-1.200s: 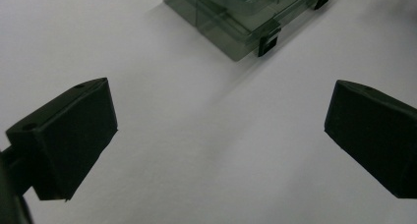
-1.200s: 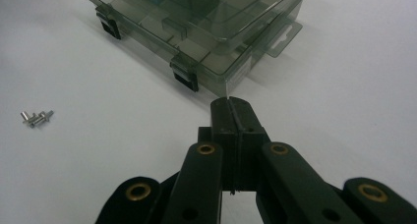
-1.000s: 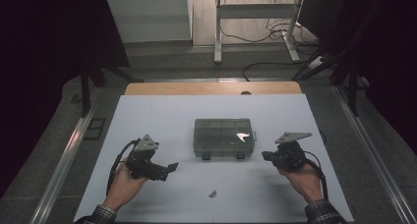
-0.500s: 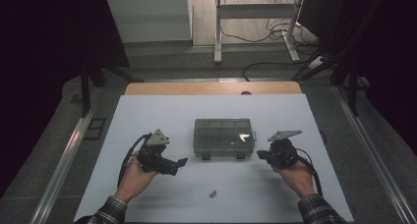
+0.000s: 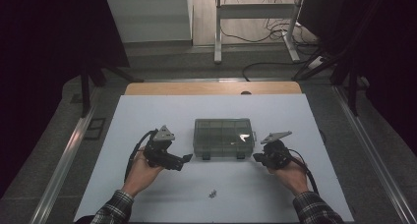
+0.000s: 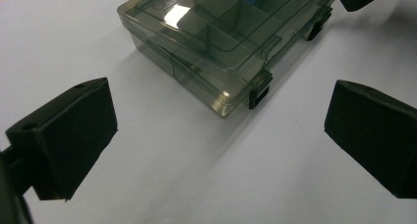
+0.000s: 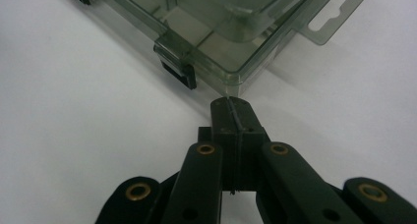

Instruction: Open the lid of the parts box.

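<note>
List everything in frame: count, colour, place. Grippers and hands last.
organiser box: 1, clear smoky green with black latches, lid down, middle of the mat
small bits: a little cluster, grey, on the mat nearer the person than the box; too small to identify
mat: 1, pale blue-white, covers most of the table
table: 1, wooden far edge shows beyond the mat
metal stand: 1, light grey, on the floor beyond the table
cables: several, black, on the floor by the stand
left gripper: 1, black, jaws open, just left of the box
right gripper: 1, black, jaws shut, tips at the box's near right corner
hands: 2, plaid sleeves, bottom of the high view
</note>
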